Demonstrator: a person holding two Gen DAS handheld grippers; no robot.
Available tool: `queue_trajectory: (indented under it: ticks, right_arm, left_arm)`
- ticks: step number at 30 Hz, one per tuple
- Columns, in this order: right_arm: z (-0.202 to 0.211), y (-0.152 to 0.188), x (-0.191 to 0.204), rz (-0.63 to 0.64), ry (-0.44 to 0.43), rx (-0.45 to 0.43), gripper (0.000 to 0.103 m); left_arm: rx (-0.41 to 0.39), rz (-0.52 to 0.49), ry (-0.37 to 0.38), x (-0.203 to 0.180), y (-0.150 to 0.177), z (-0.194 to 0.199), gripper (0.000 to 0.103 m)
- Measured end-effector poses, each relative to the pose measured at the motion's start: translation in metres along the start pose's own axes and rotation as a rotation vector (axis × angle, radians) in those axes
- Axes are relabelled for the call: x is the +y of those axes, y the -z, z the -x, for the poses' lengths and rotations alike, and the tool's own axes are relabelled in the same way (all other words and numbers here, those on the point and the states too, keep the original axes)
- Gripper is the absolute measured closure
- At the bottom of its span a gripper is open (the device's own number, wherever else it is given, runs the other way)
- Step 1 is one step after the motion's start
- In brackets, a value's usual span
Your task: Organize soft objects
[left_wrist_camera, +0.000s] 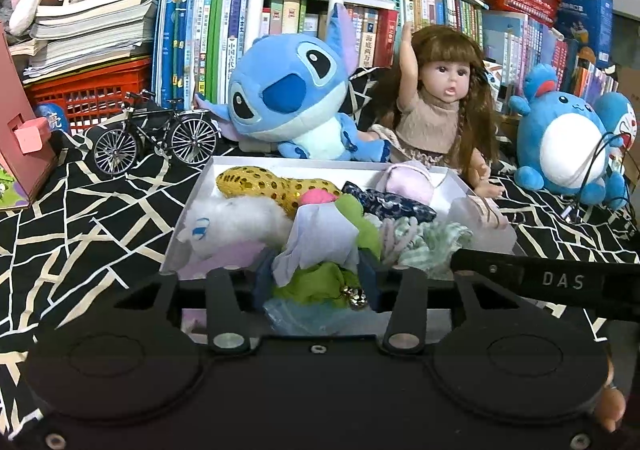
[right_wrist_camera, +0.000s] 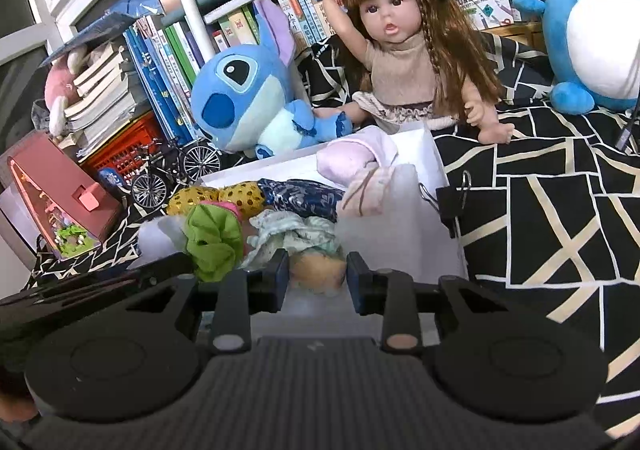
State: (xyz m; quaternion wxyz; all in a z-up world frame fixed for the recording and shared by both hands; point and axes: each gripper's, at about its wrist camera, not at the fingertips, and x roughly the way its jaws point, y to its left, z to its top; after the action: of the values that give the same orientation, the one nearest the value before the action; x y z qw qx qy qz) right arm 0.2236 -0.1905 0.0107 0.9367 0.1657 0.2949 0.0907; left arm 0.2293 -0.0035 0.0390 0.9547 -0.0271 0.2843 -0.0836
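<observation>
A shallow white box point(left_wrist_camera: 200, 186) sits on a worktop with a black cloth crossed by pale lines point(left_wrist_camera: 100, 210). The box is full of soft things: a gold spotted plush point(left_wrist_camera: 256, 180), a fluffy white toy point(left_wrist_camera: 236, 222), a dark blue patterned pouch point(left_wrist_camera: 396, 204), a pale pink padded pouch point(left_wrist_camera: 408, 180) at the far corner, and a mint striped cloth point(left_wrist_camera: 432, 238).

The left gripper point(left_wrist_camera: 316, 282) is low over the near edge of the box. A bunch of bright green and pale lilac cloth point(left_wrist_camera: 320, 250) sits between its fingers point(left_wrist_camera: 370, 282). The fingers stand a little apart — it is hard to say if they squeeze the cloth or just stand beside it.

The right gripper point(right_wrist_camera: 318, 278) is over the box too. Its fingers point(right_wrist_camera: 358, 282) stand a little apart, with a small tan fuzzy toy point(right_wrist_camera: 318, 270) in the gap. The toy lies in the box and does not look pinched.

Behind the box sit a big blue plush with large ears point(left_wrist_camera: 288, 90) and a doll with long brown hair point(left_wrist_camera: 440, 98) — one arm of the doll is up. A round blue and white plush point(left_wrist_camera: 568, 138) is to the right, and a small black toy bicycle point(left_wrist_camera: 156, 134) to the left. Rows of books point(left_wrist_camera: 208, 30) stand at the back.
</observation>
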Motion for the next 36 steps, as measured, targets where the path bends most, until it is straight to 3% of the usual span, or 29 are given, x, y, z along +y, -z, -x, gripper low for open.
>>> queue_trajectory:
  ticks: [2,7,9,17,26,29,36]
  right_arm:
    - [0.001,0.002,0.0,0.002,0.0,-0.003,0.044]
    - [0.014,0.008,0.003,0.031,0.003,-0.038,0.034]
    - [0.02,0.009,0.003,0.039,0.007,-0.053,0.033]
    - [0.054,0.035,0.005,0.091,0.043,-0.097,0.017]
    - [0.045,0.072,0.005,0.136,0.142,-0.002,0.008]
    - [0.044,0.074,0.01,0.166,0.159,-0.011,0.0]
    - [0.038,0.075,0.014,0.189,0.17,0.024,0.0]
  left_arm:
    - [0.005,0.0,0.001,-0.001,0.002,0.003,0.051]
    - [-0.012,-0.011,0.001,-0.006,0.009,0.016,0.026]
    - [-0.021,-0.016,-0.021,-0.006,0.012,0.023,0.022]
    - [-0.048,0.015,-0.058,0.004,0.043,0.062,0.015]
    - [0.075,0.051,-0.138,0.02,0.083,0.053,0.015]
    - [0.068,0.057,-0.137,0.023,0.084,0.054,0.014]
    - [0.082,0.055,-0.136,0.022,0.083,0.051,0.01]
